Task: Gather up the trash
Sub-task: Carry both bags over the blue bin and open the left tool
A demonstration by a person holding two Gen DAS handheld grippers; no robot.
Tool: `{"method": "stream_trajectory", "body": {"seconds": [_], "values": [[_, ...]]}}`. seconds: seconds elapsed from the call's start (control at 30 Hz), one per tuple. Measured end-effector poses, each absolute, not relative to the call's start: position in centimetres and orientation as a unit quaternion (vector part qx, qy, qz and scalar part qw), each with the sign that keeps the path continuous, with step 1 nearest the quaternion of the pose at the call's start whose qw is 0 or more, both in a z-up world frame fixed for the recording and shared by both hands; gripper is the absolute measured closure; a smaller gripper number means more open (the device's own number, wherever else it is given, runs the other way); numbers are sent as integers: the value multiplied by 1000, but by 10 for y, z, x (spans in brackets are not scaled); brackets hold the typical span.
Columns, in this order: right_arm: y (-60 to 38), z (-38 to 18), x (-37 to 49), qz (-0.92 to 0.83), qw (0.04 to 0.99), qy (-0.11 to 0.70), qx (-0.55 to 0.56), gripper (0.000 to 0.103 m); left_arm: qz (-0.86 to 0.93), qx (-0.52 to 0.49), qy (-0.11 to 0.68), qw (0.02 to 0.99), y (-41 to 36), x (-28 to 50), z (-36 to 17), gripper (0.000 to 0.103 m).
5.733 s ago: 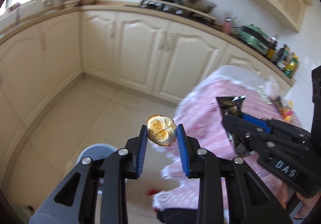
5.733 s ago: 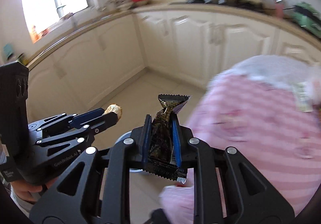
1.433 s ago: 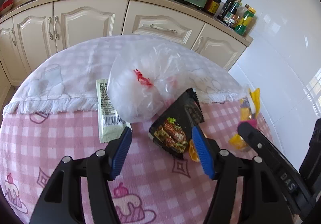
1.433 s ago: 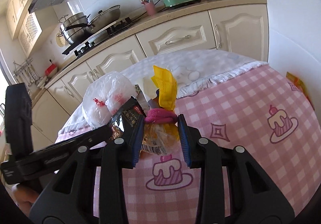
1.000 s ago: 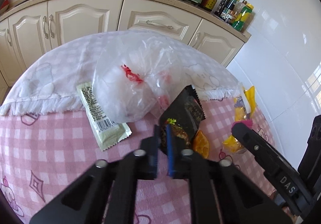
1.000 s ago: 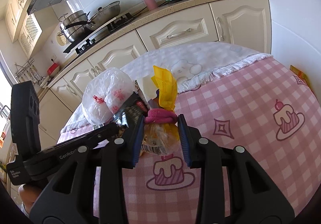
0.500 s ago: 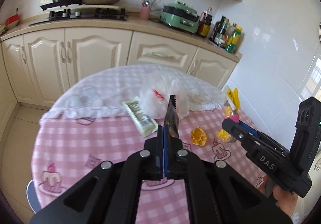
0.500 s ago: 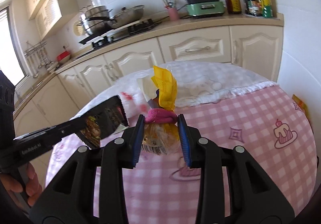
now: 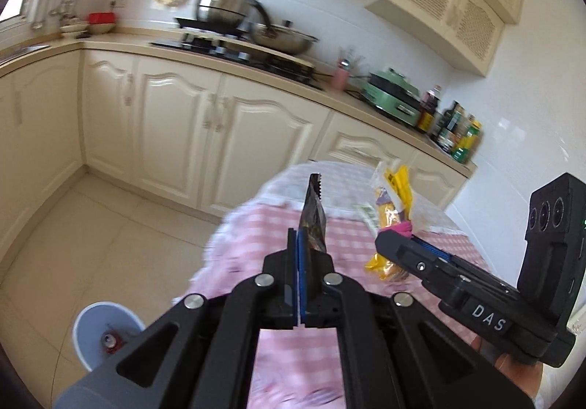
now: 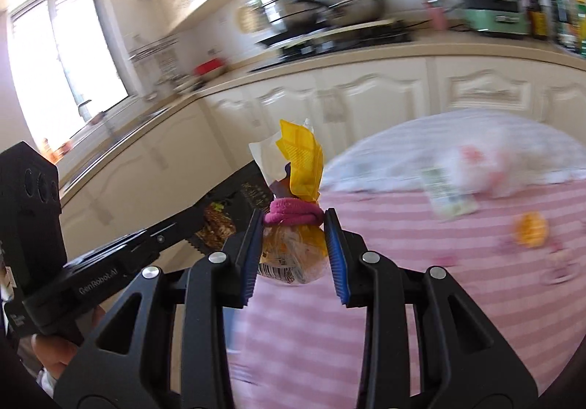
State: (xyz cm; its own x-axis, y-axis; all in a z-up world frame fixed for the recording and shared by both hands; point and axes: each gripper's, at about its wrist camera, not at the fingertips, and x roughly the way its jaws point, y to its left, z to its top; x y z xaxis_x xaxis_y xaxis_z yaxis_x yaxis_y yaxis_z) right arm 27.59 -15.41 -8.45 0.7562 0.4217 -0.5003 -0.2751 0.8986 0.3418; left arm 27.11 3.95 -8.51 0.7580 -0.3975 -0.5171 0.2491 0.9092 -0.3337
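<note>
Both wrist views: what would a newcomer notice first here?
Probably the two loaded claws: the left claw is shut on a dark snack wrapper standing upright, and the right claw grips a yellow snack bag tied with a pink band. Next, the pink checked tablecloth with an orange peel on it, and the white bin on the floor, lower left.

Matte black all over, this left hand-held gripper (image 9: 298,251): angular linkage arms, triangular cut-outs, round silver screws at the pivots, ribbed blue pads on the fingertips. Same build on the right hand-held gripper (image 10: 295,249), blue pads (image 10: 335,255) again. Its side reads "DAS" in white; the left one's reads "GenRobot.AI". Each carries a boxy black block with three round lenses.
</note>
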Motion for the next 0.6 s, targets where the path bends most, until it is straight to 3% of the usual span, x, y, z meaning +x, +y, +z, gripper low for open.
{"method": "stream_trajectory", "body": {"seconds": [0.3, 0.6], "values": [[5, -144, 301, 290, 881, 366, 81, 70, -56, -178, 326, 927, 192, 244, -141, 103], [93, -251, 339, 291, 836, 463, 39, 70, 8, -221, 380, 898, 275, 257, -235, 103]]}}
